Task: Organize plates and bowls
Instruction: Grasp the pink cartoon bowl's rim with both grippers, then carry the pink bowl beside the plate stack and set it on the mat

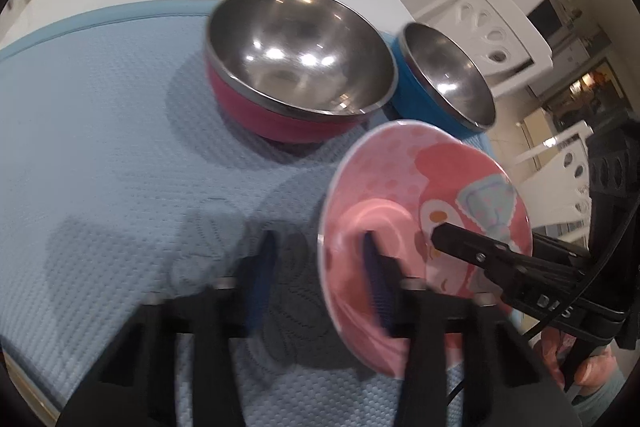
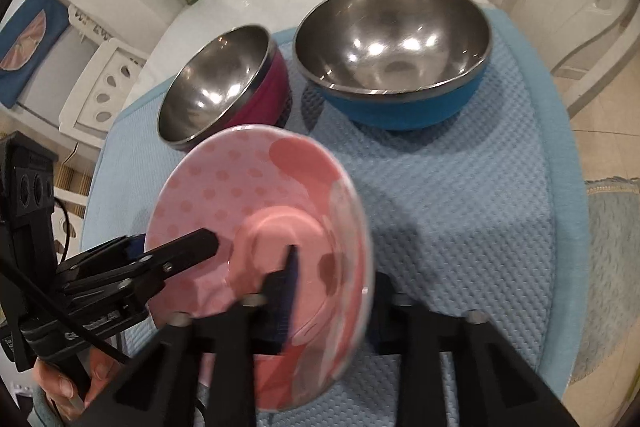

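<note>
Slippage is the risk: the round pink plastic plate with cartoon print (image 1: 404, 227) hangs tilted on edge above the pale blue textured mat (image 1: 100, 147), both the left tool (image 2: 192, 251) and the right tool (image 1: 452, 239) clamped on its rim. Uneven pulls could twist it free onto the red-sided steel bowl (image 1: 296, 67) or the blue-sided steel bowl (image 2: 396, 55) beyond.

Both grippers are matte black plastic. The left gripper (image 1: 318, 275) has blue-faced fingers and silver bolt heads. The right gripper (image 2: 334, 277) matches. Black cables trail behind; bare skin and a light sleeve show at lower frame corners.
</note>
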